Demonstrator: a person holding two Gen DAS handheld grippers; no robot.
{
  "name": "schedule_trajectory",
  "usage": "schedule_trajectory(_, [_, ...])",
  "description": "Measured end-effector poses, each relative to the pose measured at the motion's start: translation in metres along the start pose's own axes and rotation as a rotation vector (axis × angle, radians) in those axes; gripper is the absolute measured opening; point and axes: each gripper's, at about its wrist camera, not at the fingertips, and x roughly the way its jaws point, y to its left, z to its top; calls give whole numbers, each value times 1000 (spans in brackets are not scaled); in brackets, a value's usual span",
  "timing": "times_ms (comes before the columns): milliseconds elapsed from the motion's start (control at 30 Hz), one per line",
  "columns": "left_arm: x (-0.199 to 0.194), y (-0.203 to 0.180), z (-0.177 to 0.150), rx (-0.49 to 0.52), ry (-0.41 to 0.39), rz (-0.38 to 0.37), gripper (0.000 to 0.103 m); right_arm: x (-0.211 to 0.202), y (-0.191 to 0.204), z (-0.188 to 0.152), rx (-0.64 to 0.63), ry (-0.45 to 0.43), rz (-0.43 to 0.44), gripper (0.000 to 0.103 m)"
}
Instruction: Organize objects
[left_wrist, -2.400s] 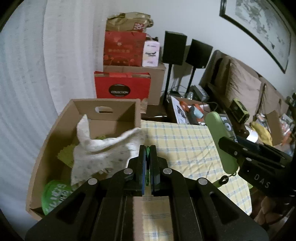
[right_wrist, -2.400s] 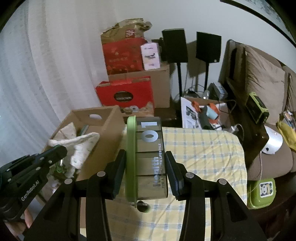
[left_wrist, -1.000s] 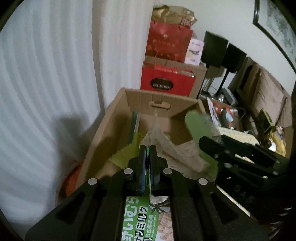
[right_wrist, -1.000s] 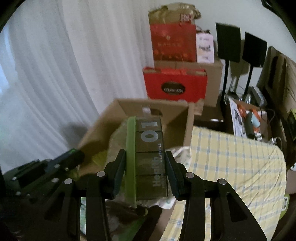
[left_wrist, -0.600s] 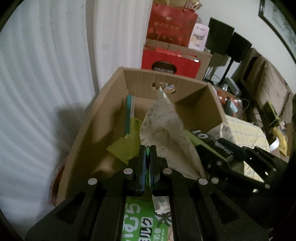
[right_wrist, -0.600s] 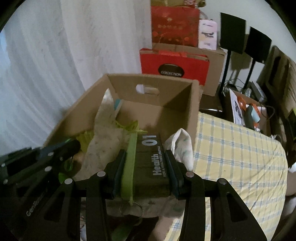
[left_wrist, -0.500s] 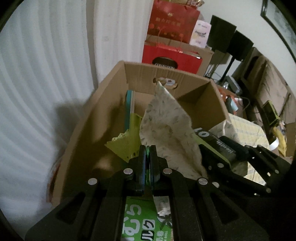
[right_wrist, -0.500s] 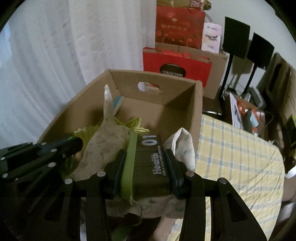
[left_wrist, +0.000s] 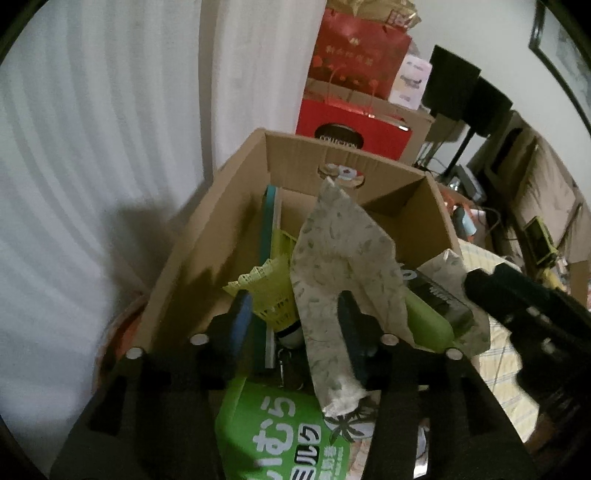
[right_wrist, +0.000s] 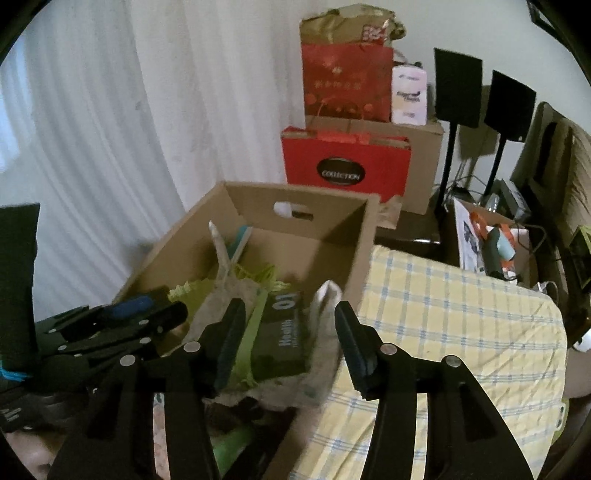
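Note:
An open cardboard box (left_wrist: 207, 236) holds a leaf-patterned cloth (left_wrist: 340, 254), a yellow-green shuttlecock (left_wrist: 273, 295) and a green packet with Japanese print (left_wrist: 280, 424). My left gripper (left_wrist: 295, 321) hangs over the box with its jaws opening. The cloth stands loose between them and neither pad presses on it. A dark container marked "Health 01" with a green lid (right_wrist: 280, 332) lies tilted on the cloth inside the box. My right gripper (right_wrist: 291, 336) is just above and behind it, jaws opening, with both pads off its sides.
The box stands at the left end of a table with a yellow checked cloth (right_wrist: 461, 317). A white curtain (right_wrist: 110, 129) hangs to the left. Behind are red gift bags (right_wrist: 347, 166), a larger carton and two black speakers on stands (right_wrist: 458, 85). A sofa is at the right.
Both grippers have opened. The left let go of the cloth, which now stands loose. The right let go of the Health container, which now rests in the box, and has drawn back a little.

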Motion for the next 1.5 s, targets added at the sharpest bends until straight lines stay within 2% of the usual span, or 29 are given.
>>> schedule_trajectory(67, [-7,-4,0,13,-16,7,55,-8,-4,0,6,-11,-3,53])
schedule_trajectory(233, [-19,-16,-2,46,-42,12,60,-27,-13,-3,11,-35,-15,56])
schedule_trajectory(300, [-23,-20,-3,51,-53,10,72,-34,-16,-5,8,-43,-23,57])
schedule_trajectory(333, [-26,-23,-4,53,-63,8,75,-38,-18,-6,7,-49,-30,58])
schedule_trajectory(400, [-31,-26,-6,55,-71,3,76,-45,-23,-10,10,-58,-41,64])
schedule_trajectory(467, [-37,-31,-7,58,-77,-13,76,-52,-27,-14,15,-62,-50,65])
schedule_trajectory(633, [-50,-46,-11,82,-108,-26,84,-67,-40,-25,6,-87,-106,76])
schedule_trajectory(867, [-56,-62,-19,104,-106,-39,85,-88,-62,-36,43,-106,-124,85])
schedule_trajectory(967, [-58,-68,-22,113,-111,-39,95,-96,-69,-40,55,-111,-129,87])
schedule_trajectory(1033, [-62,-70,-25,110,-119,-48,97,-101,-72,-43,59,-113,-133,89])
schedule_trajectory(1167, [-69,-77,-30,115,-121,-62,97,-108,-78,-49,66,-111,-137,103])
schedule_trajectory(1300, [-77,-87,-35,134,-129,-71,103,-115,-84,-54,83,-108,-141,102])
schedule_trajectory(1500, [-89,-97,-43,139,-139,-58,103,-128,-93,-64,89,-118,-167,102])
